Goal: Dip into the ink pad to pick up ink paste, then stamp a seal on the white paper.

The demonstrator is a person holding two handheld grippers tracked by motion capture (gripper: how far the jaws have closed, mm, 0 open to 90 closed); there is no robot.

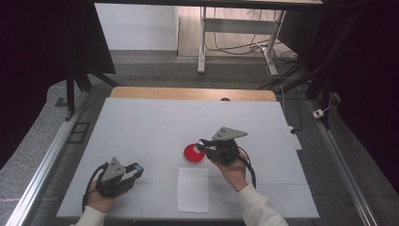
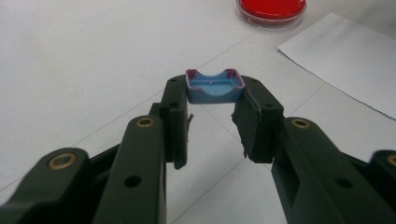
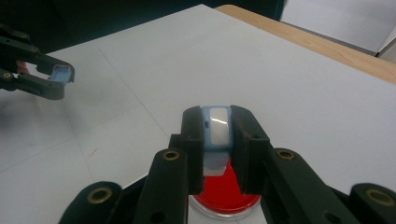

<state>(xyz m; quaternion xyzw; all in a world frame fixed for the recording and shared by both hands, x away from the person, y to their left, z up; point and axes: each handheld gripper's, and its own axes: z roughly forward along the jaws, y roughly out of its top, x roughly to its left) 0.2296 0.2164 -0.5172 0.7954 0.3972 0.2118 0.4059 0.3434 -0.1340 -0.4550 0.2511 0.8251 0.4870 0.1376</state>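
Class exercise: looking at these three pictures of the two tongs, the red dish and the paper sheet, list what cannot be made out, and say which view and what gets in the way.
- Red dish, right gripper view: its middle is hidden behind the right tongs and the blue stamp they clamp; the bottom edge cuts off its near rim.
- Blue cap in the left tongs, high view: too small to tell its shape.
- Paper sheet, left gripper view: cut off by the right edge.

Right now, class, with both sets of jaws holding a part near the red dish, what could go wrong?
1. The right gripper pinches a pale blue piece directly above the red dish; a slip might drop it in.
2. The left gripper grips the blue cap only at the jaw tips, so it might twist free.
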